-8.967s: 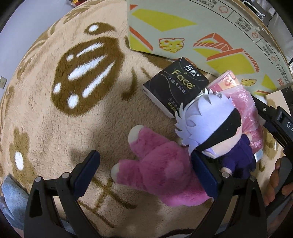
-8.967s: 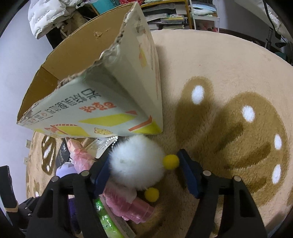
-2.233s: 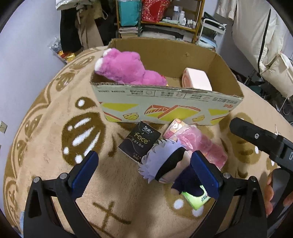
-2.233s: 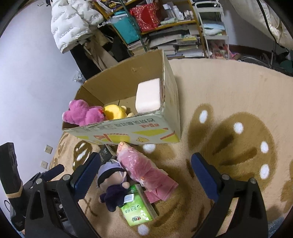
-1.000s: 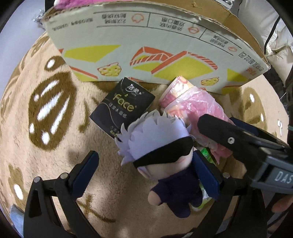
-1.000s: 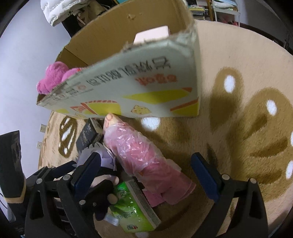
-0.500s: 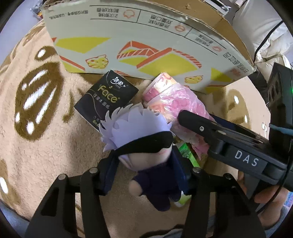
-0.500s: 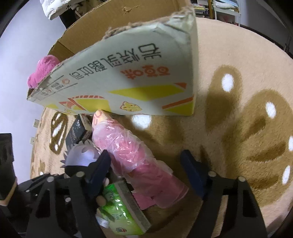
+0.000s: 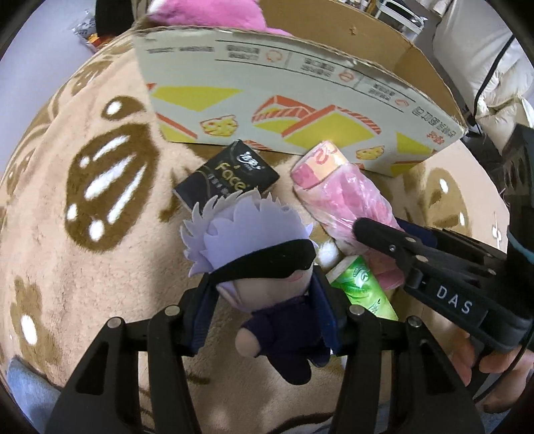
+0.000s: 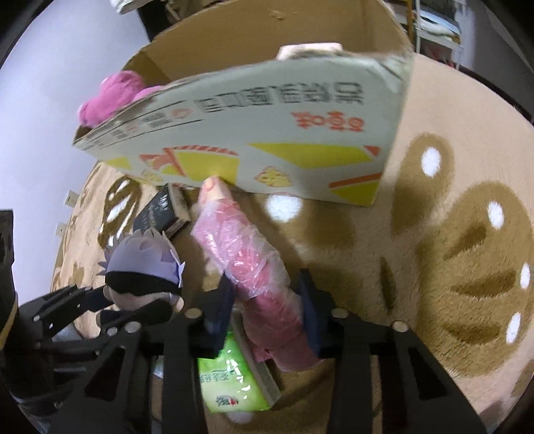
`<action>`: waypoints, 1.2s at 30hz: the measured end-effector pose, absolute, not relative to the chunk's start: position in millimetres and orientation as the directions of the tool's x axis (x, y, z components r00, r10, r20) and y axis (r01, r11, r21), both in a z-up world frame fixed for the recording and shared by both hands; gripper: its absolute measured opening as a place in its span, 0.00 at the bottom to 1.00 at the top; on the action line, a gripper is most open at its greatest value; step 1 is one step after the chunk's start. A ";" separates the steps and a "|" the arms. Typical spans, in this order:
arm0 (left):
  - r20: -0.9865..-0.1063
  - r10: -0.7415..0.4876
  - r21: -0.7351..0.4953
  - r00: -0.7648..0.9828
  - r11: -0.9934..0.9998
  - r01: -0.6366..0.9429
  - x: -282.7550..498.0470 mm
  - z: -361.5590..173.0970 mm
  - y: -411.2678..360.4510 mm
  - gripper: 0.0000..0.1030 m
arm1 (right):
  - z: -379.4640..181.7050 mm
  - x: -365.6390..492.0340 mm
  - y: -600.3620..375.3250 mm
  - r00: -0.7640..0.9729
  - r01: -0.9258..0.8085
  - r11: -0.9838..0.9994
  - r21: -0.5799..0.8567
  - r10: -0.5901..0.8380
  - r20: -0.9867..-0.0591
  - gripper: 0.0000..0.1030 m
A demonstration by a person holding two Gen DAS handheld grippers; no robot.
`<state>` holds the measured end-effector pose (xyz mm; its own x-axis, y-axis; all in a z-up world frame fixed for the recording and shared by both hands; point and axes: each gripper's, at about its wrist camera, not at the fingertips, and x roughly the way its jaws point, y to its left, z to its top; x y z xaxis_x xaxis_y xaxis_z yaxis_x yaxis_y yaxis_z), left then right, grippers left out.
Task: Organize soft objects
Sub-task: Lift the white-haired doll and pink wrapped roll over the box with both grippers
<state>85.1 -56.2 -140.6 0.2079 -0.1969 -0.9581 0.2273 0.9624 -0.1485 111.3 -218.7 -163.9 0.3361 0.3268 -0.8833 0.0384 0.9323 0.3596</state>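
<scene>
A: How do the two hands stand?

B: Both point steeply down at the rug (image 9: 50, 233). The left hand-held gripper (image 9: 263, 293) has its jaws closed narrow on the body of the plush doll (image 9: 253, 247), the pads pressed to its dark-clothed sides. The right hand-held gripper (image 10: 267, 300) has just been closing, and its pads now squeeze the pink plastic-wrapped bundle (image 10: 247, 260) between them. A hand (image 9: 497, 364) shows at the right gripper's handle in the left wrist view.

A: Where does the doll sit relative to its gripper?

B: Its pale spiky-haired head sticks out ahead of the fingertips, and one arm hangs back toward the camera. Just ahead of the head lies the black tissue pack (image 9: 227, 177), and beyond that stands the cardboard box (image 9: 300, 100), with a pink plush toy (image 9: 207, 13) showing over its rim.

A: And the bundle?

B: It runs forward from the right gripper's jaws, its far end touching or nearly touching the box wall. The green tissue pack (image 10: 230, 377) lies beneath the jaws, on their left, between the two grippers.
</scene>
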 end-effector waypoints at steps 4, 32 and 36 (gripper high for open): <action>-0.951 -0.187 -0.133 0.246 0.966 0.220 83.7 -124.2 -51.2 0.50 | -153.7 105.5 -209.0 0.368 -0.007 0.943 0.333 0.312 -0.876 0.23; -0.661 -0.191 -0.006 0.726 0.968 0.249 55.8 -8.1 -47.9 0.50 | -29.6 27.9 -227.8 0.719 0.004 0.990 0.138 0.093 -0.689 0.16; -0.632 -0.191 -0.012 0.751 0.972 0.237 63.2 0.2 -43.6 0.50 | -17.5 26.4 -233.4 0.773 0.039 0.991 0.132 0.054 -0.632 0.16</action>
